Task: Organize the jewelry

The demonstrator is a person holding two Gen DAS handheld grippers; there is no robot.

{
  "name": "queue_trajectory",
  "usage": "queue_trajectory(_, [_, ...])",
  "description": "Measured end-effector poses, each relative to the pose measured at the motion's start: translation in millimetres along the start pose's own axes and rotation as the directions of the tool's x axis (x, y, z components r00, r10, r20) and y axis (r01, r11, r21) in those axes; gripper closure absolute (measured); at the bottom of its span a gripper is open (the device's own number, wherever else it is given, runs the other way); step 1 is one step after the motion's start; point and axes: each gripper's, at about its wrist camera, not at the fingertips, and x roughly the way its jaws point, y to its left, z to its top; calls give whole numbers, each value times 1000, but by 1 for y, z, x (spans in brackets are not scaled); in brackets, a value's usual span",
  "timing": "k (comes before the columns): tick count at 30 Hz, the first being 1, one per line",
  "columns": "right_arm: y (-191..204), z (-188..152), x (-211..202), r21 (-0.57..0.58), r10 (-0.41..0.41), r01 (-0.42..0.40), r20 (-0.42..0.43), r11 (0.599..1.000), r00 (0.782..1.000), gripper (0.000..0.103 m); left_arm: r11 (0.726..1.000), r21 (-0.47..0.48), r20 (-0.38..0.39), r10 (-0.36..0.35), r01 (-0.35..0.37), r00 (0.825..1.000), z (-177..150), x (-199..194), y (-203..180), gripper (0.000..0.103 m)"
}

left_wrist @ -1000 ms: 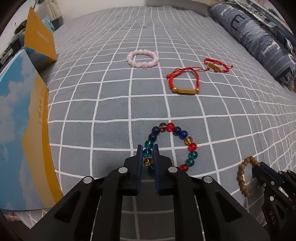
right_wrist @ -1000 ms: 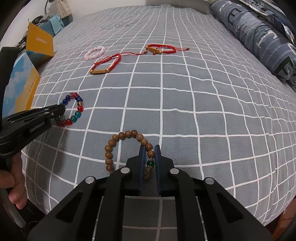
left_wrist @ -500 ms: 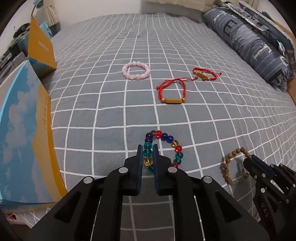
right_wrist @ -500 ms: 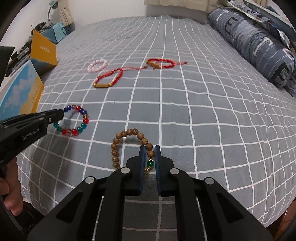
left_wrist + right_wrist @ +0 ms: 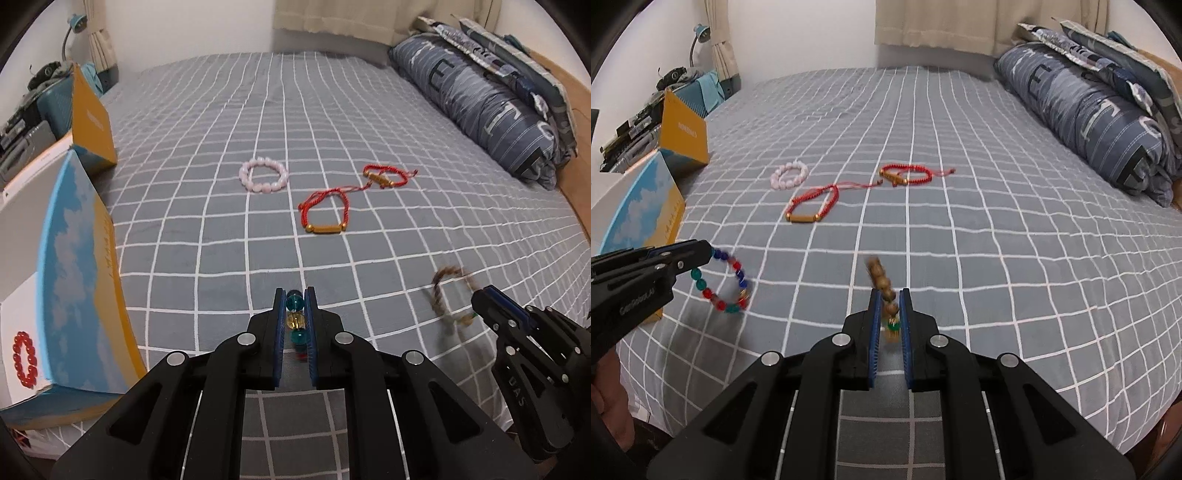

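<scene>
My left gripper [image 5: 295, 295] is shut on the multicolour glass-bead bracelet [image 5: 295, 319] and holds it above the bed; from the right wrist view the bracelet [image 5: 722, 284] hangs from its tip. My right gripper [image 5: 889, 295] is shut on the brown wooden-bead bracelet [image 5: 884, 291], lifted and blurred; it also shows in the left wrist view [image 5: 443, 295]. On the bed lie a pink bead bracelet [image 5: 263, 175] and two red cord bracelets [image 5: 327, 214] [image 5: 386, 176]. An open box [image 5: 55, 295] at the left holds a red bead bracelet [image 5: 24, 352].
The grey checked bedsheet [image 5: 258, 110] covers the bed. A rolled blue duvet and pillows [image 5: 480, 96] lie along the right. An orange box lid [image 5: 90, 122] stands at the back left, with clutter behind it.
Both grippers have lifted their bracelets off the bedsheet and pulled back and up. The bracelets now hang and swing.
</scene>
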Motion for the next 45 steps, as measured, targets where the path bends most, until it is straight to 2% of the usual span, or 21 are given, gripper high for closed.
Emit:
queue_trajectory(20, [29,19,-47,-3,25,-24,71,1000,997,94,999,-34,108,16,-13,994,-4,-76,27,93])
queue_trajectory(32, [38,31,-55,-24,37,-36,72,999,997,93,997,-70,142,42,-32,989,-7,-106,57,94])
queue_trajectory(34, [32,33,-49,-31,28,-27,35,999,999,76,997,-67,141,44,-35,989,-8,-106,59,93])
queue_trajectory(35, [22,34,-41,-9,24,-24,9,1000,1000,55,997,-64,140,43,-34,989,-8,-105,59,93])
queue_trajectory(36, [16,34,-36,7,8,-8,-6,1000,1000,47,998,-62,137,42,-33,990,-8,-103,59,93])
queue_trajectory(37, [5,34,-25,27,-25,26,-35,999,999,47,997,-63,135,40,-32,990,-8,-101,59,93])
queue_trajectory(41, [-19,29,11,62,-65,73,-128,995,990,47,997,-64,119,39,-31,992,-7,-89,58,94])
queue_trajectory(45, [-36,19,39,80,-64,82,-203,993,977,47,998,-59,98,34,-28,995,-6,-77,54,94])
